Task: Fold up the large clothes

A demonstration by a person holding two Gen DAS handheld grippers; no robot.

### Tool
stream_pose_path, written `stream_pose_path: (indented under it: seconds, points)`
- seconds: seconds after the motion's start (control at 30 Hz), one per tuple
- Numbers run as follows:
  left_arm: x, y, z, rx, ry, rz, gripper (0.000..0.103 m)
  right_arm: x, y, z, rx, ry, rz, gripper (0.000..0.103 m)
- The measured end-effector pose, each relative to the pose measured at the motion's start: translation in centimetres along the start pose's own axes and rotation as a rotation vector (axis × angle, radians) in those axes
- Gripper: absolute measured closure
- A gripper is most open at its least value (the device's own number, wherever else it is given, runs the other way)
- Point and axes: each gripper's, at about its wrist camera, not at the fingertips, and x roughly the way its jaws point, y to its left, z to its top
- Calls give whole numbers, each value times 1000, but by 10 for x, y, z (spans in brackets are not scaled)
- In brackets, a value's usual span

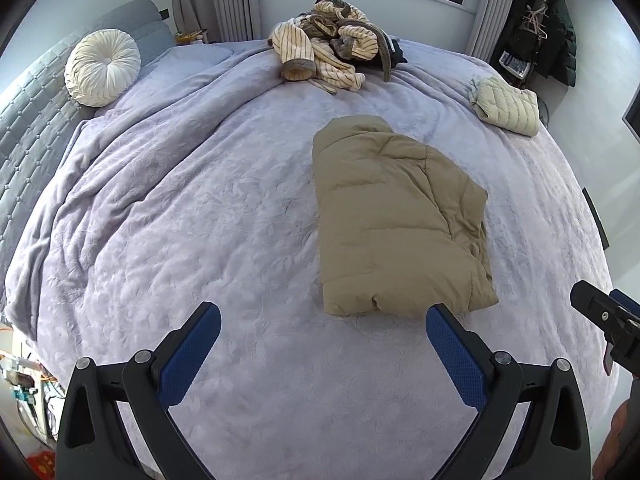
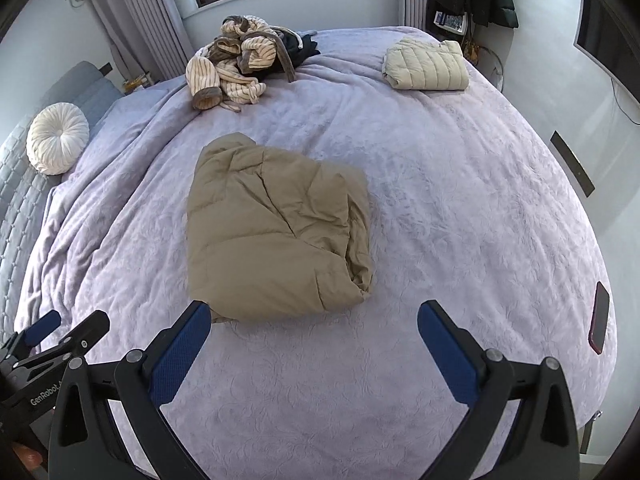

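Note:
A tan puffer jacket (image 1: 396, 216) lies folded into a thick bundle in the middle of the lavender bed (image 1: 200, 220); it also shows in the right wrist view (image 2: 276, 228). My left gripper (image 1: 324, 316) is open and empty, held above the bed just short of the jacket's near edge. My right gripper (image 2: 314, 314) is open and empty, near the jacket's near right corner. The right gripper also shows at the right edge of the left wrist view (image 1: 608, 320), and the left gripper at the left edge of the right wrist view (image 2: 52, 336).
A cream quilted jacket (image 2: 426, 66) lies folded at the far right of the bed. A heap of striped and dark clothes (image 2: 240, 62) lies at the far side. A round white cushion (image 1: 102, 66) leans on the grey headboard. A phone (image 2: 599, 322) lies at the bed's right edge.

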Motion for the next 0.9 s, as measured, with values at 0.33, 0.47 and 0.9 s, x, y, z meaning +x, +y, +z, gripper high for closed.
stream_pose_path:
  seconds: [0.33, 0.47, 0.9]
  points:
    - [1, 1, 0, 2, -2, -2, 0, 3, 4, -5, -18, 4, -11, 0]
    - [2, 2, 2, 4, 3, 0, 0, 3, 6, -4, -27, 7, -13, 0]
    - [4, 2, 2, 11, 6, -3, 0, 2, 8, -4, -32, 6, -19, 0]
